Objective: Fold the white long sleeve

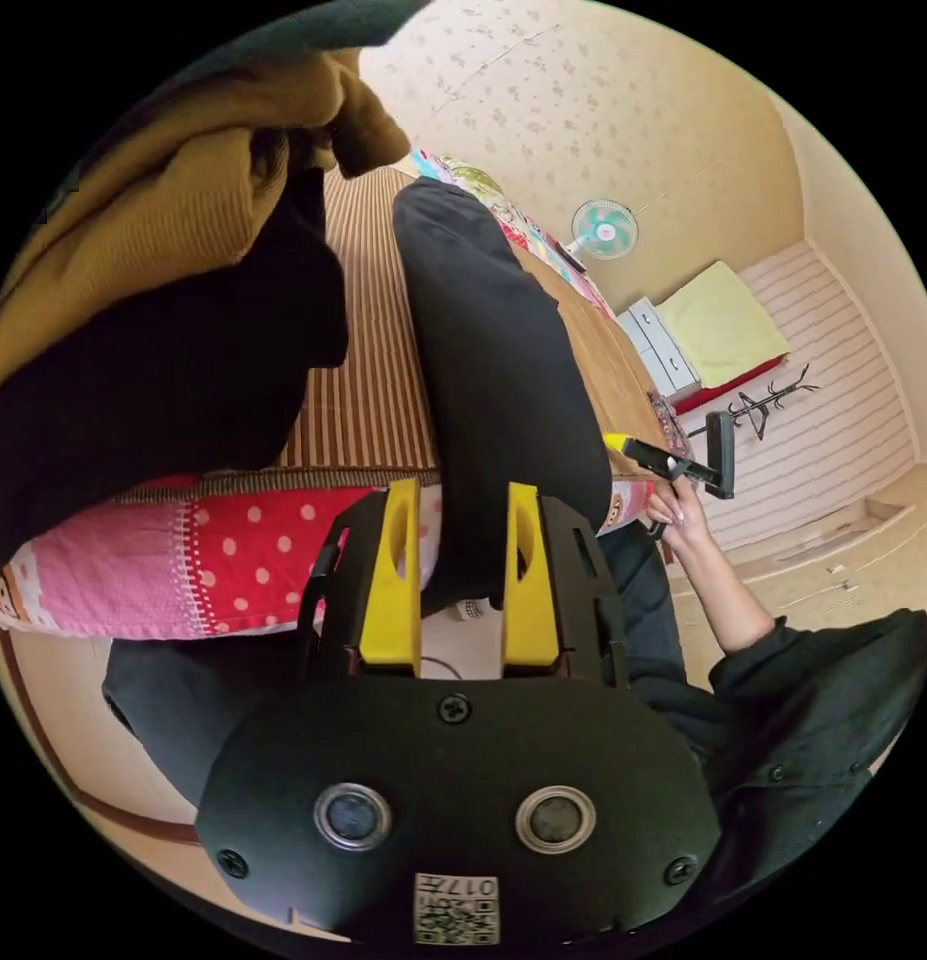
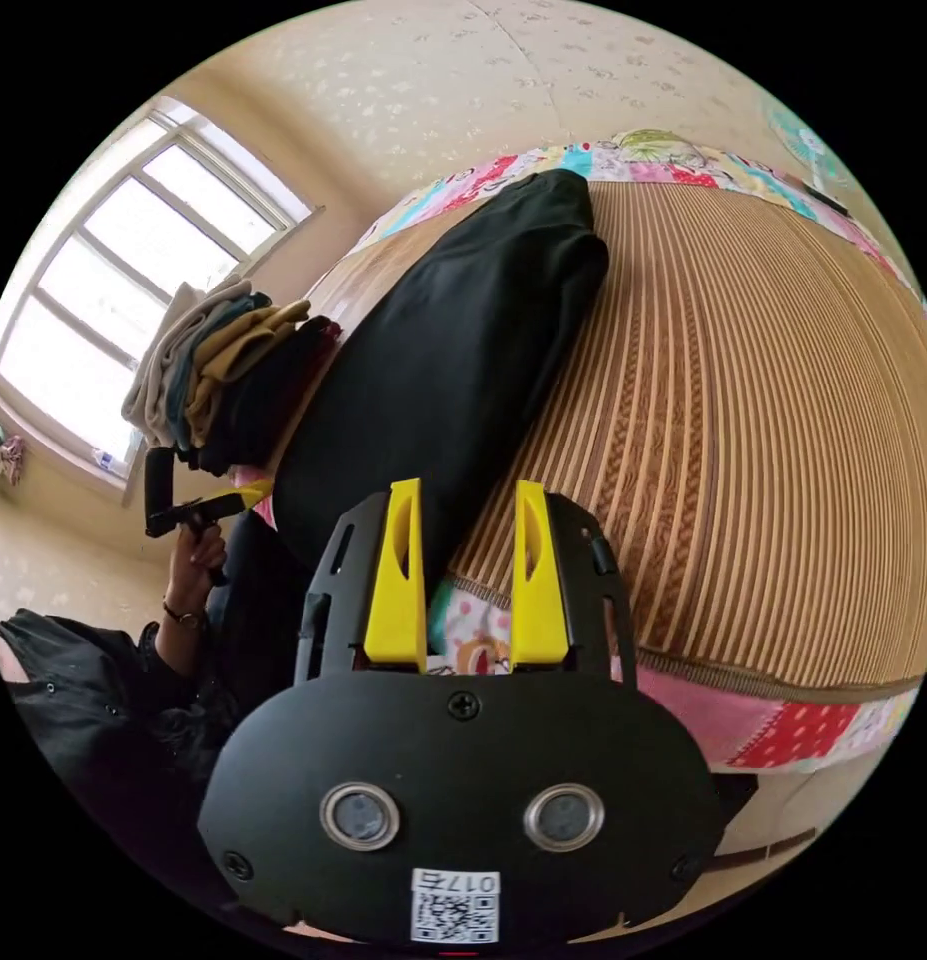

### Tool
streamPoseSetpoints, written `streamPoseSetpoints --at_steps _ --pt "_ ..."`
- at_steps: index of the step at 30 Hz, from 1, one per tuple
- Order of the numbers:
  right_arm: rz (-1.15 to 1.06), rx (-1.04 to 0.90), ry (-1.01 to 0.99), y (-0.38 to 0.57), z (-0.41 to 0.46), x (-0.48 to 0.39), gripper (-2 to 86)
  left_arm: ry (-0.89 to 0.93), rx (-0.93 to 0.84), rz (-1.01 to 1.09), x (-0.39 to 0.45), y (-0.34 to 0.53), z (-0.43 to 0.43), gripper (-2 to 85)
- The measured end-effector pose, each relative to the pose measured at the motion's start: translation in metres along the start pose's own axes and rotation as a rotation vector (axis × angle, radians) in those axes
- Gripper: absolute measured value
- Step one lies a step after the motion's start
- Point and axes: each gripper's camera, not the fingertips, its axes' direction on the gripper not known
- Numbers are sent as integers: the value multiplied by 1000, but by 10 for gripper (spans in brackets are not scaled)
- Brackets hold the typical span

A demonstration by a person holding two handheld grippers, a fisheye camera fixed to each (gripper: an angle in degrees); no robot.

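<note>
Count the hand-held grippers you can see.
2: the left hand-held gripper, open at the black garment on the mat's edge; the right hand-held gripper, open by that garment's other side.

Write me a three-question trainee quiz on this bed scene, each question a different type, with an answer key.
1. True or false: the long black garment lies on the striped woven mat.
2. Multiple choice: the pile of folded clothes in the right gripper view sits
A) in front of the window
B) on the fan
C) on the coat rack
3. Fill in: the left gripper has its yellow jaws ____, with no cloth pinched between them.

Key: 1 true; 2 A; 3 open. The right gripper is open too, and no white long sleeve can be made out in either view.
</note>
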Motion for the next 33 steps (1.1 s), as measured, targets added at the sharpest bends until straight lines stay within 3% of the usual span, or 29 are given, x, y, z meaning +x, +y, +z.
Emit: streamPoseSetpoints --at_steps 6,10,12,14,17,20,24,29,33 --pt "28 63 3 57 -8 -6 49 -17 -60 -44 30 31 32 41" --pt "31 -46 -61 80 -33 19 40 99 -330 27 55 43 58 39" --pt "-68 -146 -54 98 -43 22 40 75 -392 38 62 53 62 42" --pt "-102 -165 -50 105 -51 26 42 9 -279 6 62 61 44 64" --pt "-37 -9 -100 105 -78 54 68 153 -61 -15 48 55 17 103" --pt "10 79 -186 93 -92 86 104 170 64 -36 29 36 7 114" --pt "42 53 -316 75 -75 113 125 206 46 -92 8 16 23 134" --pt "93 92 -337 89 -78 122 130 333 -2 -170 0 40 44 114" --pt "123 105 -275 105 -101 139 118 248 21 -131 13 56 37 106"
